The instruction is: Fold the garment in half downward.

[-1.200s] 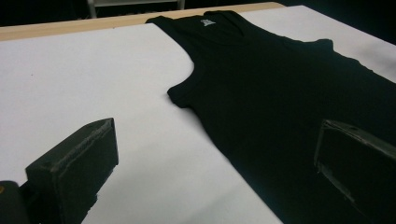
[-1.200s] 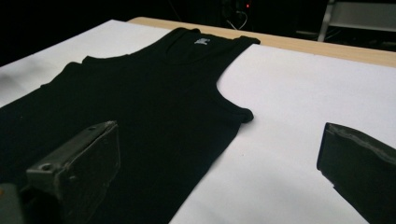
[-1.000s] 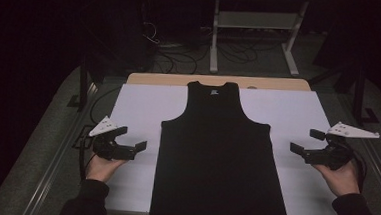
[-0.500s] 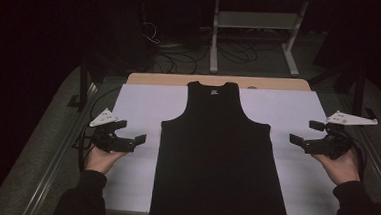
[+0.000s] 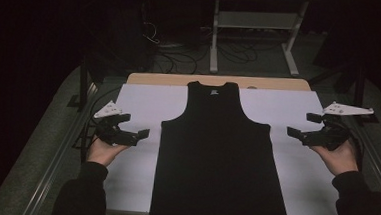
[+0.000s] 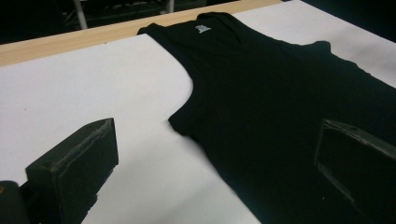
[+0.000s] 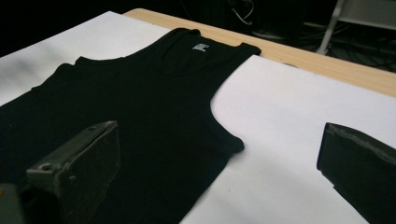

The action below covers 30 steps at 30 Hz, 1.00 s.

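- We see the black tank top (image 5: 220, 154) flat at frame centre on the white sheet (image 5: 138, 104).
- Our left gripper (image 5: 136, 134) and right gripper (image 5: 297, 134) flank it, jaws apart, gripping nothing.
- We judge this the approach; next, reach each side edge.

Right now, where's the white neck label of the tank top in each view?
High view: white neck label sits top centre, just inside the collar of the black tank top.
Left gripper view: label at top centre, above the jaws.
Right gripper view: label at upper centre.
Shared landmark: the wooden table edge just beyond the collar.
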Tool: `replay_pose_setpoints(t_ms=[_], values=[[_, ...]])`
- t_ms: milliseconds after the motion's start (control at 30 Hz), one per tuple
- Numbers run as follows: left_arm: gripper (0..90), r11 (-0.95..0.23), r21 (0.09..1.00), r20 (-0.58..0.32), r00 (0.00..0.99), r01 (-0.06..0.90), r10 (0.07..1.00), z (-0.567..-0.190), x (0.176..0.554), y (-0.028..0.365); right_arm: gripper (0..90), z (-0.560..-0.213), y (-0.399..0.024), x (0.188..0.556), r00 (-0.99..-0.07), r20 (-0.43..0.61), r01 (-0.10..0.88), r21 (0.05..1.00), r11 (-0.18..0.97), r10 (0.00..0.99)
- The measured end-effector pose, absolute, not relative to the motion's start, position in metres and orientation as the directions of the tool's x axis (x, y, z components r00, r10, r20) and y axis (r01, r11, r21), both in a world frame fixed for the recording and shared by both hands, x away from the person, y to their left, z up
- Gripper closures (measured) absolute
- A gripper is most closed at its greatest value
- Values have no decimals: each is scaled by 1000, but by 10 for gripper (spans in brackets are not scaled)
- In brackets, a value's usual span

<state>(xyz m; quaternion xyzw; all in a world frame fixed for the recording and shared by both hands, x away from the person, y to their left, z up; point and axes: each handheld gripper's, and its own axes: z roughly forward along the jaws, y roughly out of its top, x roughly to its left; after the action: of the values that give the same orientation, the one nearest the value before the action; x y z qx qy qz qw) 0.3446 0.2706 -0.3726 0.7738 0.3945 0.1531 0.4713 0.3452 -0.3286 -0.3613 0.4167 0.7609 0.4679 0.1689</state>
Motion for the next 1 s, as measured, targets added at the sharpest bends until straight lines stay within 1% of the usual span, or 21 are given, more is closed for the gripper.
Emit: replay_pose_setpoints(t_ms=[100,533,733,1000], values=[[0,-241,848,-143,642,472,753,-373,351,271,0,-363,-326,352,-596,138,490,843,222,791],[0,-261,841,-147,664,474,733,-366,370,261,0,-357,-321,371,-606,125,496,832,250,786],[0,-290,833,-137,683,472,717,-361,378,253,0,-358,-319,379,-604,127,507,823,257,787],[0,-309,826,-130,692,472,710,-356,389,244,0,-350,-315,388,-614,125,506,820,267,780]])
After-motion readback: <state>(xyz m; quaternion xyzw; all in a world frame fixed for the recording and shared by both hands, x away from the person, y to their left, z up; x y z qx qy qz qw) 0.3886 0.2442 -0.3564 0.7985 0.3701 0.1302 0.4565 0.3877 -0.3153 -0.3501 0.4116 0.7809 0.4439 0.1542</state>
